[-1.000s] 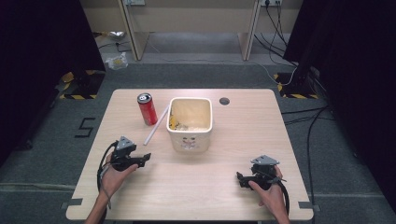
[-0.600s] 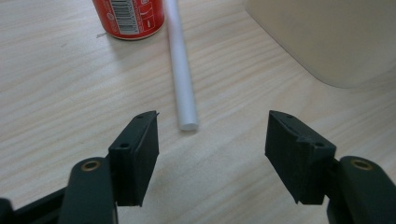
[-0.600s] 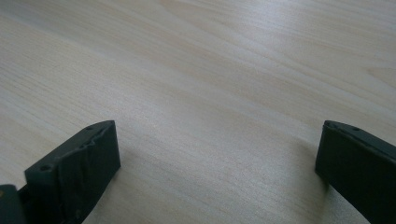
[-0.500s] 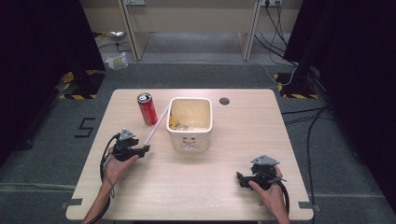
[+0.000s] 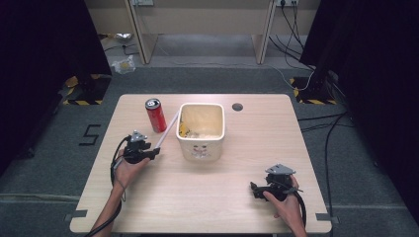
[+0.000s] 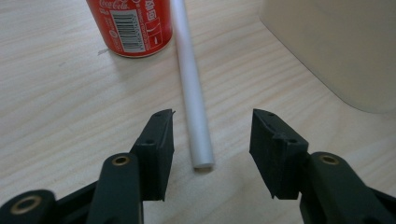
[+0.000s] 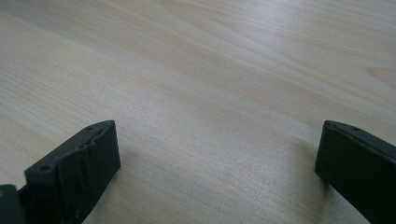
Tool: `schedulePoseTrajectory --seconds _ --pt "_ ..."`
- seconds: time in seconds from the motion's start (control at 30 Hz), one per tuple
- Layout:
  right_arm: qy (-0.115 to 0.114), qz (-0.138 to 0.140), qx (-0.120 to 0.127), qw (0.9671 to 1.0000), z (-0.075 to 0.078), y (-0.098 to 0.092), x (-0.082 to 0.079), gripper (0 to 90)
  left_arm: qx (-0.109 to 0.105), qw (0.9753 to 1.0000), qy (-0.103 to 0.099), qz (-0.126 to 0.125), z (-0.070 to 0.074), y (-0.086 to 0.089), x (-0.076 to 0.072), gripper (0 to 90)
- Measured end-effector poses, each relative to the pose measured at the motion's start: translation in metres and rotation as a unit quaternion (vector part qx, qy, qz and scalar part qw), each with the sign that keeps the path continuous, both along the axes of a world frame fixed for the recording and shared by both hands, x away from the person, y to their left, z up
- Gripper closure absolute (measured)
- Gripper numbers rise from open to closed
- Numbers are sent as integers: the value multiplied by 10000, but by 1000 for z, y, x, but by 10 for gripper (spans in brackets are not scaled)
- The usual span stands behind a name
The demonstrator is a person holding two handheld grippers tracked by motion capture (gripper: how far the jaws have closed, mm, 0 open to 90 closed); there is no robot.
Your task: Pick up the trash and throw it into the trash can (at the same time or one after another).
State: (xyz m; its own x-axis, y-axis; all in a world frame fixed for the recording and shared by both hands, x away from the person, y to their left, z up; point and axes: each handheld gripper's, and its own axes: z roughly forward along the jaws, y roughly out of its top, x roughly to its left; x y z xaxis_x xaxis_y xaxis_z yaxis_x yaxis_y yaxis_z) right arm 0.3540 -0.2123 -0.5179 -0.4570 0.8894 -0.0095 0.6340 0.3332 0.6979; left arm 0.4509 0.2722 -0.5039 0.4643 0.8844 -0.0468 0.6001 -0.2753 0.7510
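A white tube (image 5: 167,130) (image 6: 191,88) lies on the table, slanting from the cream square tub (image 5: 201,129) (image 6: 336,46) toward the near left. A red soda can (image 5: 155,115) (image 6: 130,23) stands upright just left of the tube. My left gripper (image 5: 154,152) (image 6: 211,135) is open, its jaws on either side of the tube's near end without touching it. At the near right of the table, my right gripper (image 5: 255,189) (image 7: 217,158) rests open and wide over bare wood, holding nothing.
The tub holds some yellowish scraps (image 5: 185,129). A dark round grommet hole (image 5: 237,106) sits near the table's far edge. Desk legs and cables stand on the floor beyond. The table's middle and near part is bare wood (image 5: 207,197).
My left gripper has moved forward and right, up to the near end of the white tube. The right gripper has stayed in place.
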Motion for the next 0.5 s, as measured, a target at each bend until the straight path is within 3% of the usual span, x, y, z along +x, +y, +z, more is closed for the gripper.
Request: schedulePoseTrajectory --seconds 0.5 --pt "0 2 -1 10000 0 0 0 0 13 9999 150 44 -8 -6 17 630"
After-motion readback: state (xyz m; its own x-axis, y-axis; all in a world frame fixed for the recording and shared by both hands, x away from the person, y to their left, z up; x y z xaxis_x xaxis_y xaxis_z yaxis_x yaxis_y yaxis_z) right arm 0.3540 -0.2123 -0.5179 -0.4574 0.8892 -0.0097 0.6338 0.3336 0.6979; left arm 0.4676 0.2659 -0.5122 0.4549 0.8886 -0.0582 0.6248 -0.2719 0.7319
